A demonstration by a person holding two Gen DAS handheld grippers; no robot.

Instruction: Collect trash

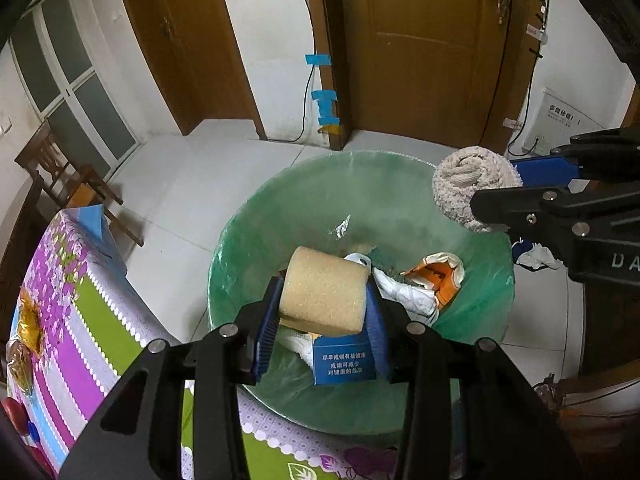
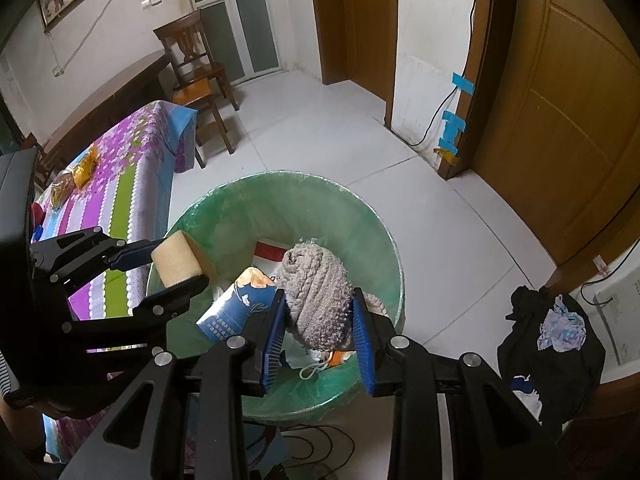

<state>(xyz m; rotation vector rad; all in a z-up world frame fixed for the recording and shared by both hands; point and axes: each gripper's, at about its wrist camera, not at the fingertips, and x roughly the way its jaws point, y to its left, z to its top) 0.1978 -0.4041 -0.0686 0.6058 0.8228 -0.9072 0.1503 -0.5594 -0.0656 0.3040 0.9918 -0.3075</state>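
A bin lined with a green bag (image 1: pixel 256 216) (image 2: pixel 360 216) stands on the floor below both grippers. My left gripper (image 1: pixel 324 292) (image 2: pixel 180 266) is shut on a yellow sponge block (image 1: pixel 324 280) (image 2: pixel 178 260), which hangs over the bin's near-left side. My right gripper (image 2: pixel 319 300) (image 1: pixel 492 186) is shut on a rolled grey-beige knitted cloth (image 2: pixel 316 284) (image 1: pixel 464 180) above the bin's opening. Inside the bin lie a blue cigarette pack (image 1: pixel 344 364) (image 2: pixel 236 308), an orange wrapper (image 1: pixel 440 276) and crumpled white paper (image 1: pixel 408 292).
A table with a purple and green flowered cloth (image 1: pixel 80 312) (image 2: pixel 120 184) touches the bin's left side and carries gold snack packets (image 1: pixel 28 324). A wooden chair (image 2: pixel 196 80) stands behind it. A black bag with a rag (image 2: pixel 552 340) lies at the right. Cables (image 2: pixel 320 440) run under the bin.
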